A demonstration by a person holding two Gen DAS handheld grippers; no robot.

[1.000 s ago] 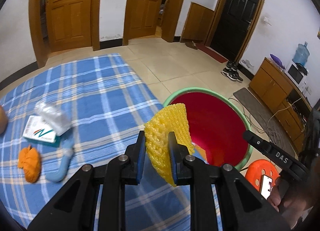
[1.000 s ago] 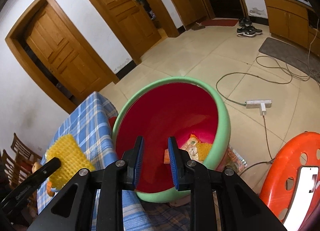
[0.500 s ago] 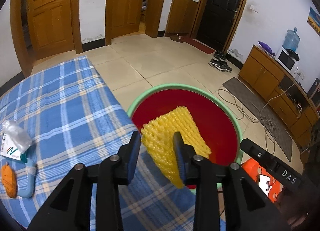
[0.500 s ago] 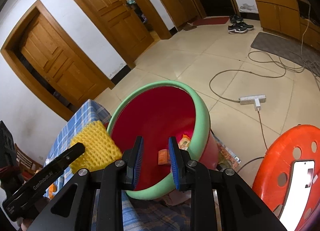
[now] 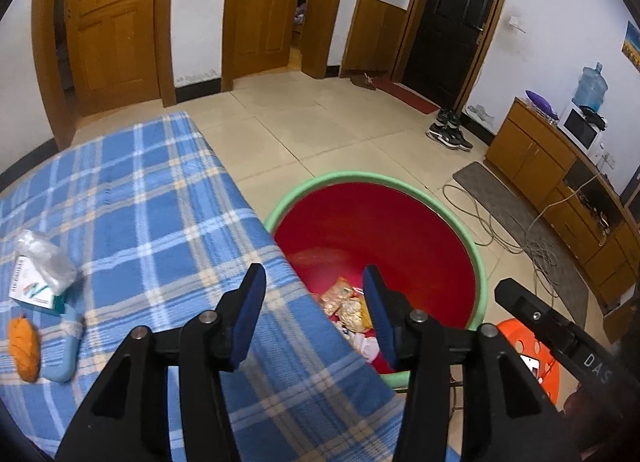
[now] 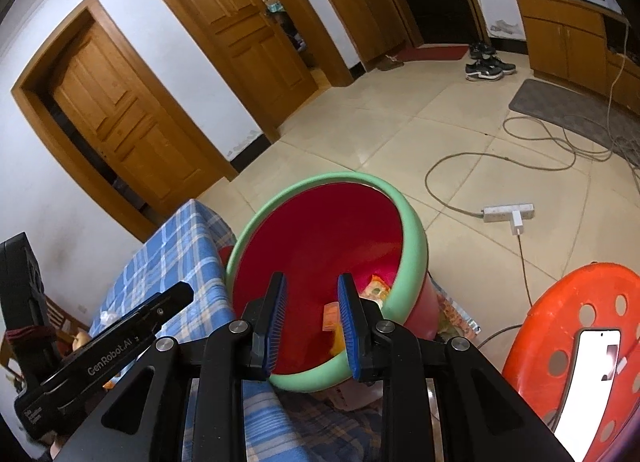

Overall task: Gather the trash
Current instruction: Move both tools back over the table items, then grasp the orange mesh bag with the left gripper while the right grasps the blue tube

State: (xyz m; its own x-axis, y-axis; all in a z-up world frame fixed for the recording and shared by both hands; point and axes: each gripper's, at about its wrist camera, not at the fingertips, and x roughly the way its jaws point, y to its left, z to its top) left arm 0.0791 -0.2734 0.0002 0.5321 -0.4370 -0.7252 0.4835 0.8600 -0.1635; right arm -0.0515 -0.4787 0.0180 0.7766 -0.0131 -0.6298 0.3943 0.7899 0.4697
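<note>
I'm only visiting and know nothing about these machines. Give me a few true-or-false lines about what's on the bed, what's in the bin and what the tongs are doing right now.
1. The left tongs grip a yellow foam net. False: nothing is between them; their jaws have just been opening and stand apart.
2. The red bin has a green rim and wrappers at its bottom. True.
3. A small orange item lies on the blue plaid cover. True.
4. The right tongs carry a clear plastic bag. False: they hold nothing, and the clear plastic bag lies on the cover.
5. The bin stands on the bed. False: it stands on the tiled floor, beside the bed.
</note>
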